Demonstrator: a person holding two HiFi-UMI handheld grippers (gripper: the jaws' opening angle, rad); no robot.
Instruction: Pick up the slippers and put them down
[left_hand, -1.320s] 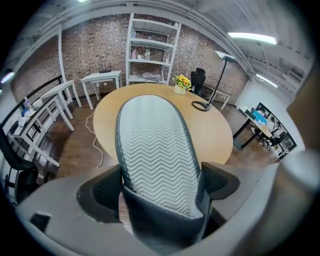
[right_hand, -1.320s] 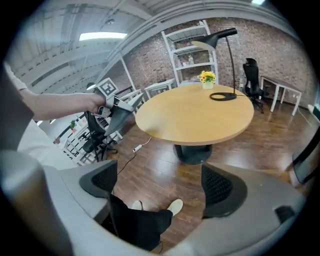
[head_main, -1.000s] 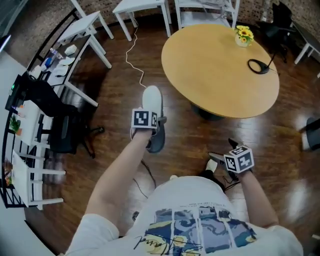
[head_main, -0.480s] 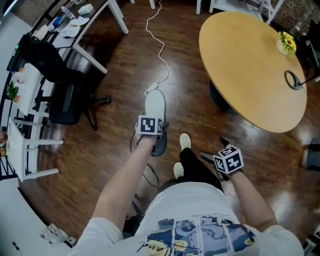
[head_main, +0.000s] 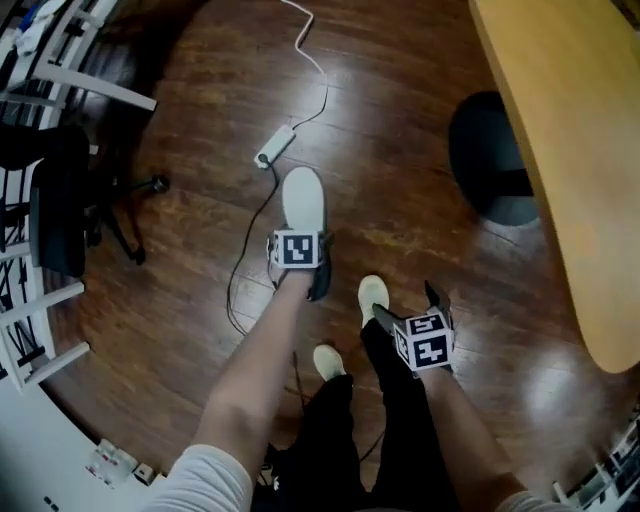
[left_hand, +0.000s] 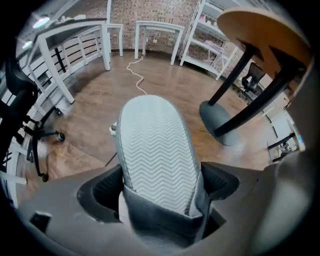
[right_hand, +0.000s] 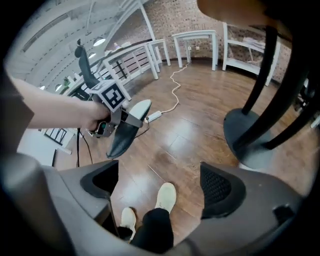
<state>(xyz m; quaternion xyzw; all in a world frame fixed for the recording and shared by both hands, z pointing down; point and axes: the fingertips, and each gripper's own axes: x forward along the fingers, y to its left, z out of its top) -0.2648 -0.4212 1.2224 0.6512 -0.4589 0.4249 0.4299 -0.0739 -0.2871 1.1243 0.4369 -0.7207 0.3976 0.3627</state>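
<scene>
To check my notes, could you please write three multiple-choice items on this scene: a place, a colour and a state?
1. Where is the slipper? A. on the round table B. between the left gripper's jaws C. on the office chair
2. What colour is its sole? A. bright red B. yellow C. light grey
3. How do the right gripper's jaws stand? A. apart, holding nothing B. shut on a slipper C. shut on a cable
B: its jaws clamp it. C: the zigzag tread looks light grey. A: only floor and shoes show between them.
</scene>
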